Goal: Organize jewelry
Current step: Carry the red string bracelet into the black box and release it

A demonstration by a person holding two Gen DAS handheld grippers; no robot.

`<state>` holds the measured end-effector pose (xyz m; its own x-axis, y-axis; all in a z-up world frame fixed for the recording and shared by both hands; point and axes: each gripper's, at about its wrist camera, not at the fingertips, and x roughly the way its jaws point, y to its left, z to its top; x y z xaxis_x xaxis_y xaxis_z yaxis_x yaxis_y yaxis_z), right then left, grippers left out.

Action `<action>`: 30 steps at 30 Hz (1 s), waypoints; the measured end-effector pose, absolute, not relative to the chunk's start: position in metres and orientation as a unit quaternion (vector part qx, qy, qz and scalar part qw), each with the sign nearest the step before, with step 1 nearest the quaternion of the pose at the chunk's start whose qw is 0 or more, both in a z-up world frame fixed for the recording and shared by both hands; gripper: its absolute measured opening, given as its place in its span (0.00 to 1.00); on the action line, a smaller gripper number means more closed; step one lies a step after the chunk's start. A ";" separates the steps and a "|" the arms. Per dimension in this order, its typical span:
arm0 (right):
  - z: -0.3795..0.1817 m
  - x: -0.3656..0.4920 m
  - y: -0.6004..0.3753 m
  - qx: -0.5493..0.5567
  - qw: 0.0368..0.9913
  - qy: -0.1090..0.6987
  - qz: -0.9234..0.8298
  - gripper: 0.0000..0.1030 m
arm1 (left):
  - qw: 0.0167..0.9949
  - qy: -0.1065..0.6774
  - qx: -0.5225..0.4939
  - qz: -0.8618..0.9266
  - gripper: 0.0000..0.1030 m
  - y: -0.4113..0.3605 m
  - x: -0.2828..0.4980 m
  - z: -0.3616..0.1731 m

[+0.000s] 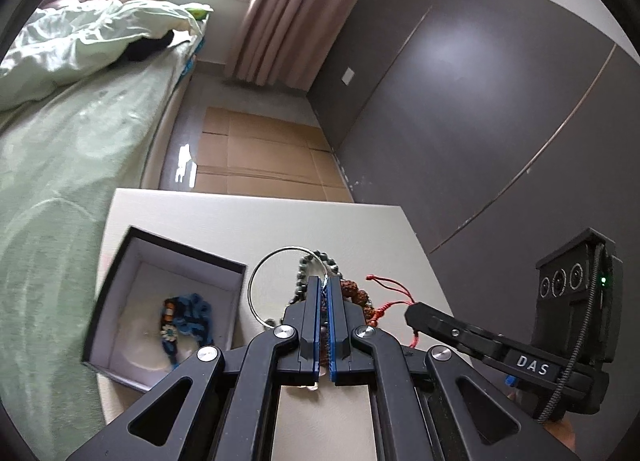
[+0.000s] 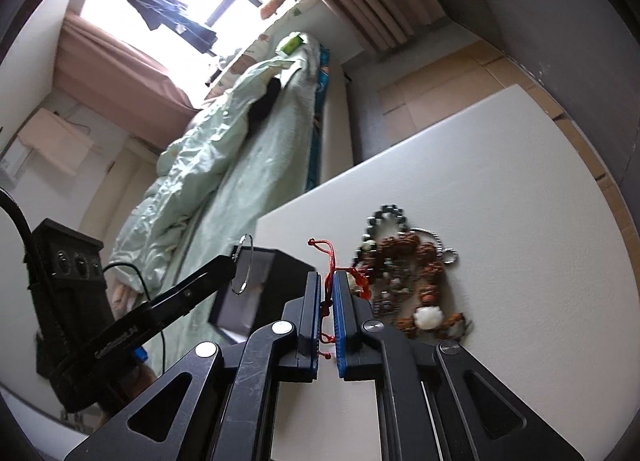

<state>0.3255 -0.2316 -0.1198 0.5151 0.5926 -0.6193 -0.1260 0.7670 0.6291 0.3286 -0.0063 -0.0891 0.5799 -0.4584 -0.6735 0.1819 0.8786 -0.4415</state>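
Note:
My left gripper (image 1: 325,281) is shut on a thin silver bangle (image 1: 289,247) and holds it just above the white table (image 1: 248,221). In the right wrist view that bangle (image 2: 251,261) hangs from the left gripper (image 2: 234,257) in front of the black box (image 2: 260,293). My right gripper (image 2: 327,275) is shut on a red cord bracelet (image 2: 326,249), whose knotted ends stick up past the fingertips. The open black box (image 1: 120,273) with a white lining holds a blue braided bracelet (image 1: 188,317). A pile of bead strings (image 2: 408,273) lies on the table to the right.
The pile holds dark green beads (image 1: 320,259), brown knobbly beads (image 1: 358,295) and a silver chain (image 2: 444,249). A bed with a pale green quilt (image 1: 60,141) runs along the table's left side. Flattened cardboard (image 1: 260,153) covers the floor beyond, beside a grey wall (image 1: 480,101).

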 end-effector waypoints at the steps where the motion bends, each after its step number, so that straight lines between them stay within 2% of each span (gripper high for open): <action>1: -0.118 0.324 -0.229 0.264 0.830 0.440 0.219 0.08 | 0.874 0.419 -0.166 -0.182 0.02 -0.003 0.328 -0.089; 10: -0.107 0.318 -0.203 0.260 0.834 0.427 0.236 0.08 | 0.873 0.423 -0.183 -0.159 0.02 0.030 0.324 -0.088; 16: -0.110 0.320 -0.182 0.267 0.828 0.422 0.256 0.08 | 0.869 0.441 -0.195 -0.112 0.09 0.055 0.328 -0.094; 17: -0.111 0.322 -0.176 0.271 0.824 0.422 0.263 0.08 | 0.869 0.440 -0.200 -0.109 0.14 0.061 0.328 -0.094; 19: -0.112 0.324 -0.167 0.273 0.821 0.421 0.272 0.08 | 0.870 0.436 -0.205 -0.102 0.34 0.069 0.327 -0.093; 20: -0.113 0.325 -0.162 0.273 0.819 0.422 0.276 0.08 | 0.872 0.431 -0.208 -0.098 0.50 0.073 0.326 -0.092; 21: -0.113 0.326 -0.157 0.274 0.818 0.422 0.280 0.08 | 0.876 0.423 -0.211 -0.093 0.59 0.077 0.324 -0.089; 30: -0.117 0.336 -0.119 0.283 0.807 0.416 0.310 0.08 | 0.881 0.404 -0.237 -0.075 0.61 0.104 0.319 -0.082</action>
